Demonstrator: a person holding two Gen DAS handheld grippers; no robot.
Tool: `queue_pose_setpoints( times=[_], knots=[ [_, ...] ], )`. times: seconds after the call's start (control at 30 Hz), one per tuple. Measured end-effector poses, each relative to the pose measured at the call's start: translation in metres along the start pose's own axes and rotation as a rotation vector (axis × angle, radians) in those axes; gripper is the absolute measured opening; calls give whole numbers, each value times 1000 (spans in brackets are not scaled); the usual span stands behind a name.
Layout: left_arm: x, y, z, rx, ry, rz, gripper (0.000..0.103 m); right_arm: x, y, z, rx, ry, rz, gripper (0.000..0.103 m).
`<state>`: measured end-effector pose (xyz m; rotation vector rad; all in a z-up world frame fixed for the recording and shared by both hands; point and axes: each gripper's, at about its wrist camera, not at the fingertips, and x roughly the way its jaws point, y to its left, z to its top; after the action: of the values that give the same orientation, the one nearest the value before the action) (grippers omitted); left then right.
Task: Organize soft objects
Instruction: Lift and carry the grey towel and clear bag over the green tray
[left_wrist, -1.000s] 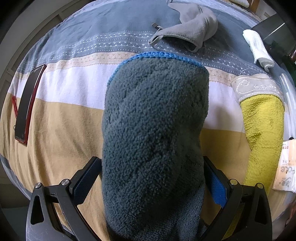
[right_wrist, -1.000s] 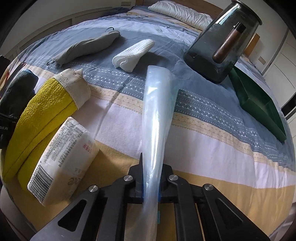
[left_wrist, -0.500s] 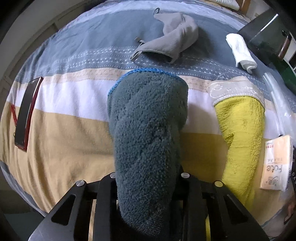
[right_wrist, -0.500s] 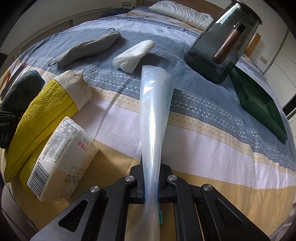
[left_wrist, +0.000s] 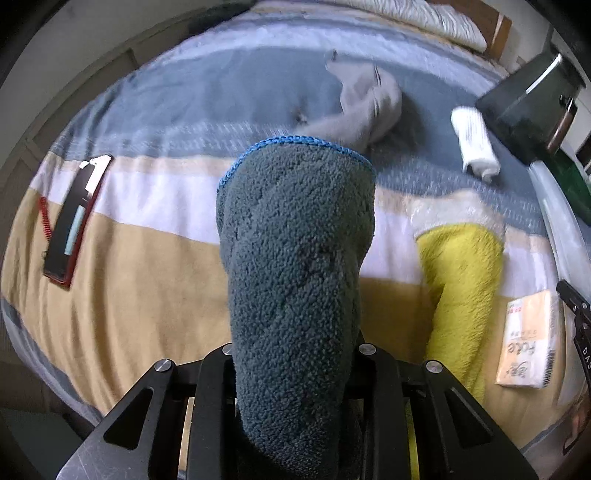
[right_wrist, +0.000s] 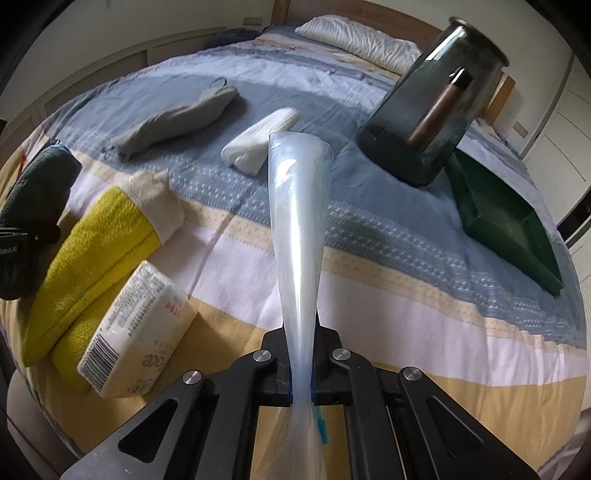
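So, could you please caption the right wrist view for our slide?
Right claw shut on a clear plastic bag above the striped bedspread.

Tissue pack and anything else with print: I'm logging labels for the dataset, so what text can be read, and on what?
"fote" on the tissue pack; the red characters and script logo there are too small to read.
"Robot.AI", edge cut off, on the left gripper body.
"DAS", cut off, on the right gripper body.
Barcode and fine print on the pack's side: unreadable.
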<state>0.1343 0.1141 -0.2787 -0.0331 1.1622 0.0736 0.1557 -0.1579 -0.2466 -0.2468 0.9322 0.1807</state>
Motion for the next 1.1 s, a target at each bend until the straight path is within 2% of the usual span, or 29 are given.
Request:
queue_pose_setpoints(
  times=[0.17,0.27,0.43,0.63,0.73,0.93,1.1],
  knots=[
    [-36,3,6,-25,-74,22,23,-24,-15,-1,33,-36,7,3],
    [-69,-8,9,3,-123,22,23,-47,-29,-4,60,-68,15,3],
    [-116,-62,25,88,-192,-31,23,-85,-62,-11,105,-109,13,3],
    [-151,-135,32,176,-225,-138,23,-128,-109,-29,151,-138,-20,3],
    [-161,-177,33,243,-241,-176,23,-143,-130,-39,178,-145,-43,3],
    [-168,-257,29,348,-218,-261,23,-162,-176,-56,244,-159,-86,3],
    [-168,-306,35,399,-206,-325,23,-168,-211,-65,286,-154,-120,3]
  ],
)
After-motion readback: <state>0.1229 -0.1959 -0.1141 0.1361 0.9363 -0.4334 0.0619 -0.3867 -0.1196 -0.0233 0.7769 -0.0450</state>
